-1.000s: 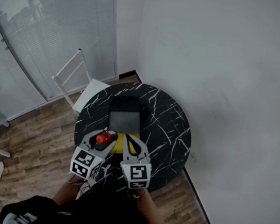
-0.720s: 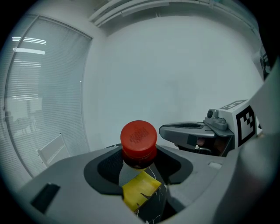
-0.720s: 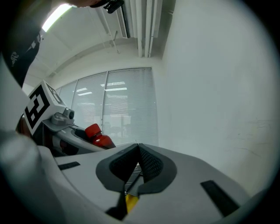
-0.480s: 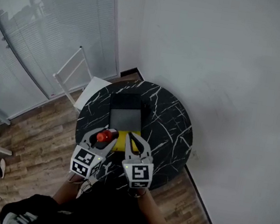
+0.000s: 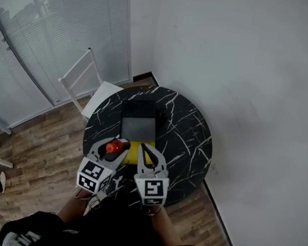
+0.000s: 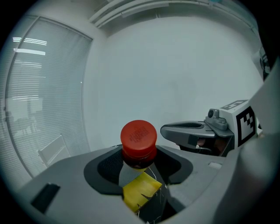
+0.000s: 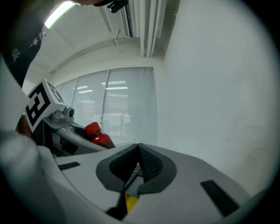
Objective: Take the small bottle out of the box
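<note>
A small bottle (image 5: 113, 147) with a red cap (image 6: 138, 138) stands upright between the jaws of my left gripper (image 5: 110, 149), which is shut on it just below the cap. It hangs above the near left part of the round black marble table (image 5: 188, 145). A yellow box (image 5: 132, 156) lies on the table between the two grippers and shows under the bottle (image 6: 140, 192). My right gripper (image 5: 147, 157) is over the box's right side, with its pads meeting at the tips (image 7: 139, 151). From there the bottle (image 7: 97, 133) shows to its left.
A black open case (image 5: 138, 124) with a grey inside lies at the table's middle, beyond the yellow box. A white chair (image 5: 87, 89) stands against the table's far left edge. White walls close in behind and to the right; wood floor surrounds the table.
The left gripper with the bottle has drifted slightly left and up. The right gripper stays over the yellow box.
</note>
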The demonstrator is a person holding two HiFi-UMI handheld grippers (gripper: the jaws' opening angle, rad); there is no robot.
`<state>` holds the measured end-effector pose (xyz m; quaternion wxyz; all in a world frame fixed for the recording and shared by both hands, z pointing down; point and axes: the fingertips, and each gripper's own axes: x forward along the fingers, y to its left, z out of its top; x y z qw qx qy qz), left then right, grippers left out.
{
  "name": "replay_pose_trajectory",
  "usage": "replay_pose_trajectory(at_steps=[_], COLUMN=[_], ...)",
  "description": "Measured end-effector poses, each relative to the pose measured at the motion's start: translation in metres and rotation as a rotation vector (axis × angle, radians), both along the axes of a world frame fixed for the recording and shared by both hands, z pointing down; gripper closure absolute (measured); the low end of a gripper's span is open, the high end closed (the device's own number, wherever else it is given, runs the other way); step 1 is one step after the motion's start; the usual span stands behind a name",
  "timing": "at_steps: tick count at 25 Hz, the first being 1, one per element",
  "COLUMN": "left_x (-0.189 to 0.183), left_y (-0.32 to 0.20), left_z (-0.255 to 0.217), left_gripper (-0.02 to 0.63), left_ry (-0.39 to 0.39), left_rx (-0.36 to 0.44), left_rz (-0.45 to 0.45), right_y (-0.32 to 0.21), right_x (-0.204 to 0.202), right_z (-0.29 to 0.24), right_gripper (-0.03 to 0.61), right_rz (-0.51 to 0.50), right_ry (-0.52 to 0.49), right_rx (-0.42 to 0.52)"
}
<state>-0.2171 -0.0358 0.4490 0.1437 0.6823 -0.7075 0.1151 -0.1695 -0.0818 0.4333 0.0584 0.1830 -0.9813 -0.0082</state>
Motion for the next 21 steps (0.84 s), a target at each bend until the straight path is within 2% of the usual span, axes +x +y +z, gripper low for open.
replay_pose_trajectory(at_steps=[21], left_x=[-0.0052], left_y=[-0.0070], left_z=[-0.0032], left_gripper=[0.400], left_ry=[-0.002], left_rx=[0.004], left_rz=[0.007], right_y=[-0.0083], right_x=[-0.0027], right_z=[0.0015], right_gripper=[0.583], right_rz=[0.010], right_ry=[0.007], right_rx=[-0.002])
